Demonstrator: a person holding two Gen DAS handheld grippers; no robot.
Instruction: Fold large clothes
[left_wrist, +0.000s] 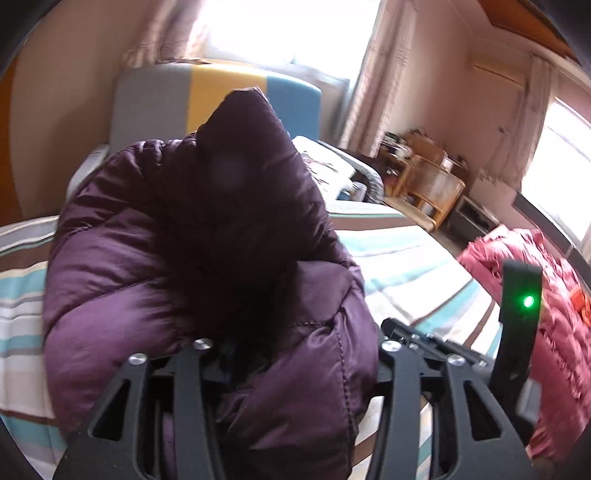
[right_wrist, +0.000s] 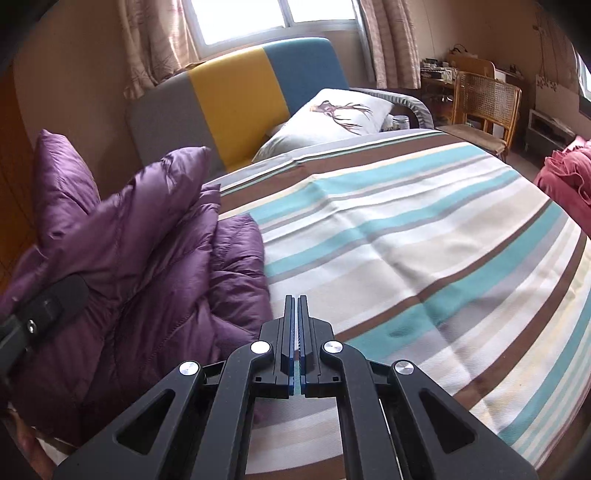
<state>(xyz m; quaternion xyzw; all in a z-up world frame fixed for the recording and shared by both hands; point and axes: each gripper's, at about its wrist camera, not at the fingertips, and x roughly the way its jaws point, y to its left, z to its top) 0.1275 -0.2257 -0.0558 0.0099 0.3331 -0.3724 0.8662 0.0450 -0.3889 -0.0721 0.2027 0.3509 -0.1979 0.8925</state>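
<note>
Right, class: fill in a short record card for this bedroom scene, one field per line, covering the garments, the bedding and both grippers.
main garment: purple down jacket, bunched in a heap on the bed
second garment: pink padded jacket, at the far bed edge
bedding: striped bedspread
pillow: white, deer print
left gripper: open, purple fabric between its fingers
right gripper: shut, empty, over the bedspread

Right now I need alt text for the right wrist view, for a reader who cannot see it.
Shut, empty right tongs hover over a bed with a striped cover, beside a bunched purple puffer jacket at the left. Behind are a grey, yellow and blue headboard, a deer-print pillow, a rattan chair and a red garment at the far right.
</note>
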